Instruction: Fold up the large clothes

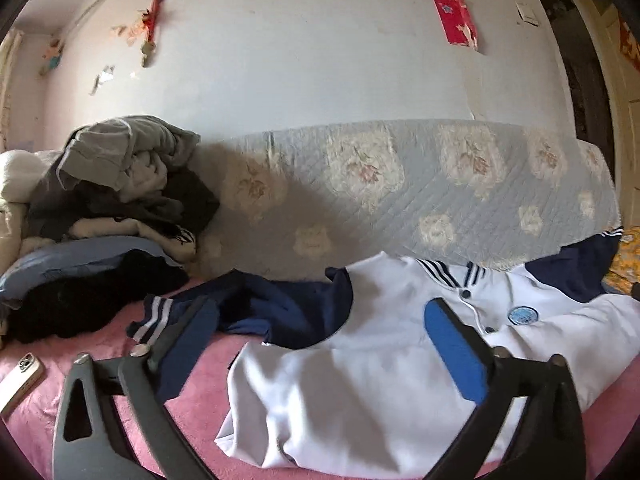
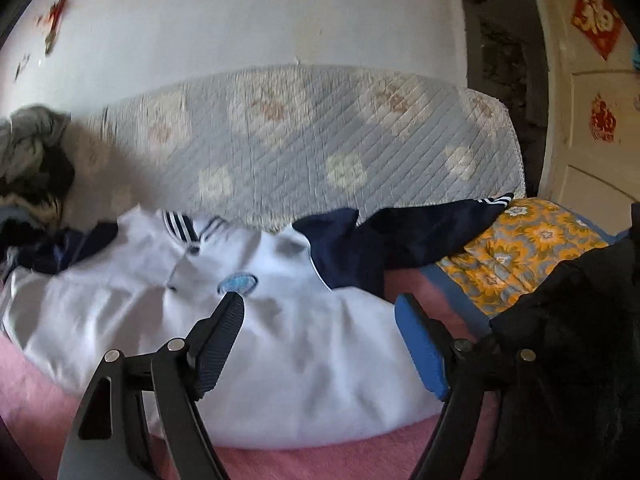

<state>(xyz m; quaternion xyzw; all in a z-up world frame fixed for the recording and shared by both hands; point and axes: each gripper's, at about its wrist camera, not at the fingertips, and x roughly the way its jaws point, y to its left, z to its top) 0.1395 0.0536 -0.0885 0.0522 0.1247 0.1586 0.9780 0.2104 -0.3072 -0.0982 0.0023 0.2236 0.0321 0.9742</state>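
Both grippers hang over the jacket [image 1: 360,380] w/ nothing in them. Left gripper [image 1: 316,344] has its fingers spread wide, one tip over the jacket's navy sleeve [image 1: 280,308], the other, w/ the blue pad, over the white chest near the snap front. Right gripper [image 2: 320,320] is likewise wide, one tip just short of the round badge [image 2: 238,282], the other past the jacket's edge over the pink sheet [image 2: 360,464]. No cloth betw. either pair of fingers.

Jacket lies front-up on the pink sheet, collar [image 1: 448,272] toward the quilted backrest [image 1: 400,184], body roughly flat but rumpled. On each side of the jacket a navy sleeve is out & bunched, not folded in. Hem end nearest the cameras looks rounded, poss. tucked under, can't tell.

Judging by this: garment is laid out, folding proper hardly begun. Left to do: sleeves in, body folded over, prob. halved.

Beyond the jacket's left sleeve, a dark garment [image 1: 88,300] & an unfolded heap of clothes [image 1: 120,176] against the wall, so more pieces likely wait. Phone [image 1: 20,376] near the sheet's edge, well clear of the jacket.
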